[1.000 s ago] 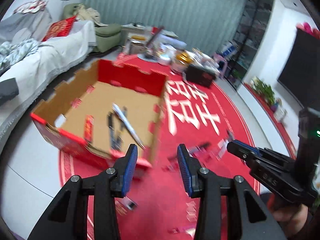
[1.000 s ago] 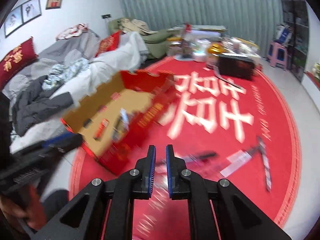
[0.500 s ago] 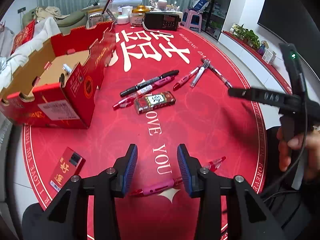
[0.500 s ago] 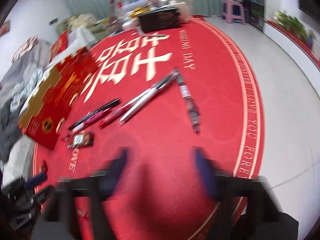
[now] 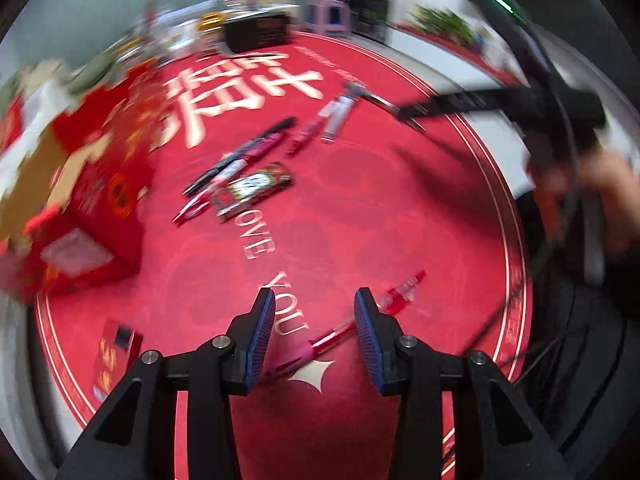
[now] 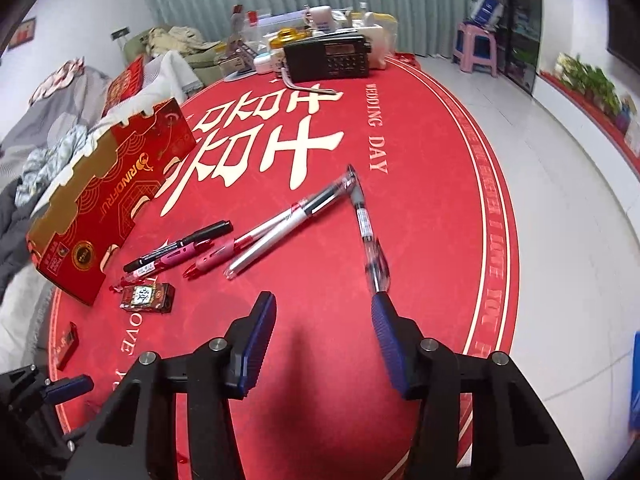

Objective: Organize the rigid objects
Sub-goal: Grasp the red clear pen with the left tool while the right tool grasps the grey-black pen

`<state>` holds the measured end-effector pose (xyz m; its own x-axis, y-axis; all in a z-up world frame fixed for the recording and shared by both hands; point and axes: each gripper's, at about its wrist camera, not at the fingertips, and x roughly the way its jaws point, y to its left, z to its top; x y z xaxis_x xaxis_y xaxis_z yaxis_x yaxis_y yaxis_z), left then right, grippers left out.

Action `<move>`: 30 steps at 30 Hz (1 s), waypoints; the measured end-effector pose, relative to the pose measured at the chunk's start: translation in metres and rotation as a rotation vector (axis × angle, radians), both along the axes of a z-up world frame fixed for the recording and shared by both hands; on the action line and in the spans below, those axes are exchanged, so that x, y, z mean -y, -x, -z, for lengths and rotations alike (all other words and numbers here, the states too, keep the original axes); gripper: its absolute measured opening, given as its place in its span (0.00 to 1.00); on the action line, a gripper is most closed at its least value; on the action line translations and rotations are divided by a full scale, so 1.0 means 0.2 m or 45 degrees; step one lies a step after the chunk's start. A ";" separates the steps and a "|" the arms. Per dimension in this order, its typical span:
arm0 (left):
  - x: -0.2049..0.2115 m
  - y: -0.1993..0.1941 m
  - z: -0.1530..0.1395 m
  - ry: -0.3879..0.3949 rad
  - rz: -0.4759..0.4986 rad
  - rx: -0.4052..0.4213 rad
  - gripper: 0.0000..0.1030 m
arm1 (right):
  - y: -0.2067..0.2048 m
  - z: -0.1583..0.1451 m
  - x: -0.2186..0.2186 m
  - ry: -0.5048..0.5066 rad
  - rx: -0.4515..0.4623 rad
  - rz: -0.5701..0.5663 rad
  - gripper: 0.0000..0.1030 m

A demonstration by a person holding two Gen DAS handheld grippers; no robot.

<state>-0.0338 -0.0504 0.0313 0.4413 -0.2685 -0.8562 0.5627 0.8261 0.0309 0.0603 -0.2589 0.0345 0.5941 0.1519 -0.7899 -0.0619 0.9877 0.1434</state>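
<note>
Several pens [image 6: 276, 236] on red rug [image 6: 432, 208]

A round red rug [image 6: 420, 264] with white characters covers the pale floor. At its far edge stands a black radio [image 6: 328, 58]. A pink stool [image 6: 476, 48] stands near the shelves.

— Where's the pink pen [image 5: 320, 346]?
— Flat on the mat, slanting between the left gripper [image 5: 315, 316] fingers.
— And the clear pen [image 6: 370, 240]?
— Just ahead of the right gripper [image 6: 324, 312].
</note>
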 end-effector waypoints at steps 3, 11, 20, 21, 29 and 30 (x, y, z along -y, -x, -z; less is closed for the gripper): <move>0.07 0.04 0.02 -0.114 0.196 0.018 0.43 | -0.06 -0.01 0.02 0.043 -0.004 -0.052 0.51; 0.09 -0.03 0.09 -0.116 0.394 -0.119 0.43 | -0.14 0.01 0.08 0.053 -0.026 -0.085 0.51; 0.05 -0.02 0.09 -0.073 0.561 -0.122 0.44 | -0.22 0.06 0.08 0.034 -0.068 -0.151 0.51; 0.05 -0.01 0.09 -0.074 0.568 -0.116 0.44 | -0.23 0.06 0.08 0.041 -0.070 -0.157 0.51; 0.06 -0.03 0.09 -0.060 0.429 -0.159 0.44 | -0.36 0.11 -0.01 0.111 -0.123 -0.204 0.51; 0.05 -0.02 0.09 -0.049 0.415 -0.154 0.44 | -0.37 0.12 -0.04 0.146 -0.122 -0.211 0.51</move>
<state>-0.0291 -0.0609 0.0137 0.2324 -0.3456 -0.9091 0.7984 0.6016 -0.0246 0.1341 -0.2508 0.0100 0.4898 0.1468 -0.8594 -0.2162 0.9754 0.0434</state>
